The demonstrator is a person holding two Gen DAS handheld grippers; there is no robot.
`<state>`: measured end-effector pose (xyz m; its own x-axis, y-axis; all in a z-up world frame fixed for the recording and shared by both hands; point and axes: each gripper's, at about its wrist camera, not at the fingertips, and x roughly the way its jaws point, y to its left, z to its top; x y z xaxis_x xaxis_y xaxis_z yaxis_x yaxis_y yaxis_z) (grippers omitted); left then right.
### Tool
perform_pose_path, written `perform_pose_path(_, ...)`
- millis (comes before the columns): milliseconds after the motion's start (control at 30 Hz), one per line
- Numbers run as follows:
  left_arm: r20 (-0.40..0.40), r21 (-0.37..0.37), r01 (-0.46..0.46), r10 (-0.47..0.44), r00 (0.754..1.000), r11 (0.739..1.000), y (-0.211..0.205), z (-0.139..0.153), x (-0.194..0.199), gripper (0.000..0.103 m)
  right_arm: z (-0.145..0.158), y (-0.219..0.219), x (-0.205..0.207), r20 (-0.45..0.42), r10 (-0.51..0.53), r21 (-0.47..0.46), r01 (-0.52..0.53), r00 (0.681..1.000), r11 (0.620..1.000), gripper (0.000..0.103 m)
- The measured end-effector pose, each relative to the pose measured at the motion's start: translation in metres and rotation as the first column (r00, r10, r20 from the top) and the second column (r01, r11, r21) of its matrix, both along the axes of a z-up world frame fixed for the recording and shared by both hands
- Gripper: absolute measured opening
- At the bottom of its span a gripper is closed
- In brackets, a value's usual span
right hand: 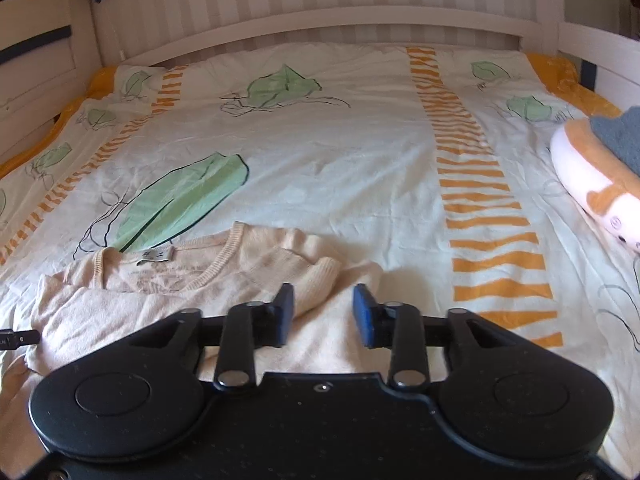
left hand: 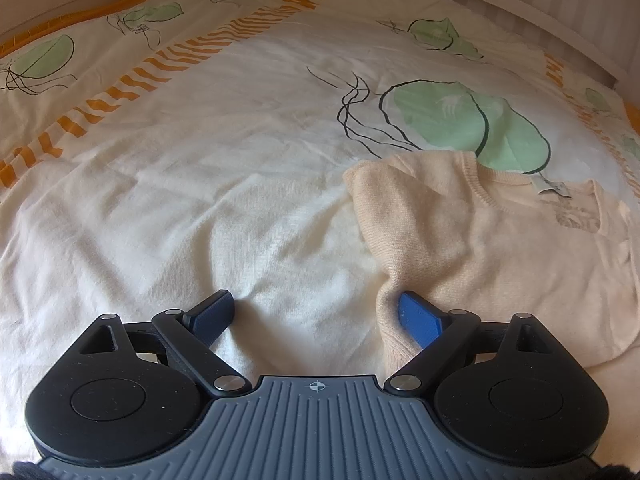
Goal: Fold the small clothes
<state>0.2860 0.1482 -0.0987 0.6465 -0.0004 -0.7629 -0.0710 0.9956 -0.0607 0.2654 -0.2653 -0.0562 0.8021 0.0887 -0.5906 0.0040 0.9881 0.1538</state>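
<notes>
A small peach knit sweater (left hand: 492, 248) lies on the bed cover, neck away from me, label showing. In the left wrist view it lies to the right; its near sleeve runs down beside my left gripper's right finger. My left gripper (left hand: 316, 316) is open wide, low over the cover, the sleeve edge just inside its right pad. In the right wrist view the sweater (right hand: 168, 292) lies left and below, with a ribbed cuff (right hand: 320, 284) folded over its body. My right gripper (right hand: 324, 314) is open, just above the sweater beside that cuff.
The bed cover (right hand: 340, 152) is cream with green leaves and orange stripes. A white slatted bed frame (right hand: 320, 20) rings the bed. A plush toy (right hand: 596, 176) lies at the right edge. My left gripper's tip (right hand: 18, 338) shows at the far left.
</notes>
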Motion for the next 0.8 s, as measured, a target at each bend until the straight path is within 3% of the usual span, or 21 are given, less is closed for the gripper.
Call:
perform_pose_path(233, 0.001, 0.002, 0.003, -0.003, 1.000, 1.000, 0.000, 0.000, 0.000, 0.091, -0.011, 0.057, 0.042, -0.020, 0.044, -0.051, -0.045, 0.999, 0.998, 0.057)
perform_pose_path(467, 0.001, -0.005, 0.004, -0.004, 1.000, 1.000, 0.000, -0.001, 0.000, 0.092, -0.038, 0.080, 0.100, -0.186, -0.108, -0.151, 0.080, 0.977, 0.985, 0.054)
perform_pose_path(567, 0.002, -0.009, 0.002, -0.002, 1.000, 1.000, 0.001, -0.001, 0.000, 0.092, -0.039, 0.075, 0.099, -0.193, -0.097, -0.153, 0.068, 0.976, 0.986, 0.009)
perform_pose_path(700, 0.003, -0.012, -0.001, 0.001, 1.000, 1.000, 0.000, -0.001, 0.000, 0.092, -0.008, 0.055, 0.062, -0.009, -0.031, -0.012, 0.031, 0.999, 0.999, 0.009)
perform_pose_path(800, 0.002, -0.016, -0.006, 0.006, 1.000, 1.000, 0.001, -0.001, 0.000, 0.092, 0.012, 0.032, 0.017, 0.112, -0.012, 0.061, 0.005, 0.994, 0.998, 0.009)
